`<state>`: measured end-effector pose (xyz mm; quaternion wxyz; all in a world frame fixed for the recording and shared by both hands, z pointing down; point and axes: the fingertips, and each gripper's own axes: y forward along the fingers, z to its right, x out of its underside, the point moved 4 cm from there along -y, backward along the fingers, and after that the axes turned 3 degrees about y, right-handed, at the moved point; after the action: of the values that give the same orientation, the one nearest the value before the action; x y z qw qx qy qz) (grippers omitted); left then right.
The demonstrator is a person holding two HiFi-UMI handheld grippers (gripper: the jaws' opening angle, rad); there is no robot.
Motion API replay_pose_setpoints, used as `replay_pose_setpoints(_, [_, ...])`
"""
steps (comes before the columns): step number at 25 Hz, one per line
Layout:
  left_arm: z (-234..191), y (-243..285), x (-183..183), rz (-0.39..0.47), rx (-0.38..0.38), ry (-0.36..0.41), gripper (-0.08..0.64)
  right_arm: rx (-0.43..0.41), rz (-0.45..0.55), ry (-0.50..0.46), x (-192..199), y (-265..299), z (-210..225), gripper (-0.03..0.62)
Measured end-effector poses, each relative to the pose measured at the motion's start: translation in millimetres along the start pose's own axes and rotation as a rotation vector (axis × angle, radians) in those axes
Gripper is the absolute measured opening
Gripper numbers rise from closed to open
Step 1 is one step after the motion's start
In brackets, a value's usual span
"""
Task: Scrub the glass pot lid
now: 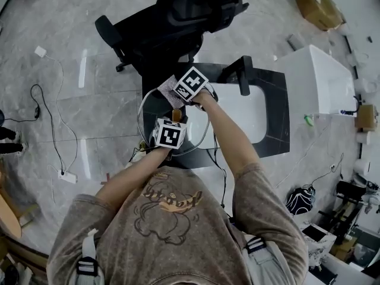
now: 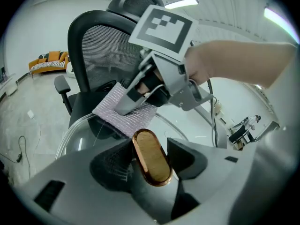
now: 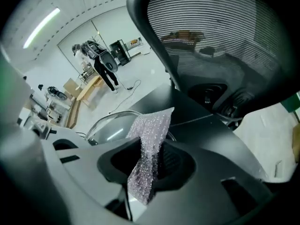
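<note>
Left claw [image 2: 151, 146] on knob [image 2: 152, 159], cloth [image 2: 123, 115] at rim [image 2: 67, 129]

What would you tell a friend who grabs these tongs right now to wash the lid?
Left tongs: shut on the oval wooden knob of the glass pot lid, holding it above the black sink counter.
Right tongs: shut on the silvery scrub cloth, resting at the lid's far edge.
Done: both things gripped; how clean the glass is, I cannot tell.
Left: rub the cloth over the glass.

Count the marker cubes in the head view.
2. One cube on the left gripper, nearer the person; the other on the right gripper, just beyond, at the glass lid.
</note>
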<state>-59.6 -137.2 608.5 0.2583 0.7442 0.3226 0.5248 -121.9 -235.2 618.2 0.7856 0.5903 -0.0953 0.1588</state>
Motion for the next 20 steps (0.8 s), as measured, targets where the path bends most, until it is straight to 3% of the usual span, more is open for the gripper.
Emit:
replay_pose_setpoints(12, [0.3,1.0,3.2,0.012,0.000,-0.011,0.247,-0.137,-0.188,-0.336,-47.9,53.3,-89.3,0.110])
replay_pose_setpoints(17, [0.9,0.4,3.5,0.011,0.003,-0.010,0.247,-0.213,-0.232,-0.410,-47.9,67.0,-120.5,0.112])
replay_pose_setpoints(20, [-0.2,0.9,3.4,0.013,0.010,-0.010,0.247,-0.230,-0.226,-0.393,-48.1,68.2,-121.0,0.112])
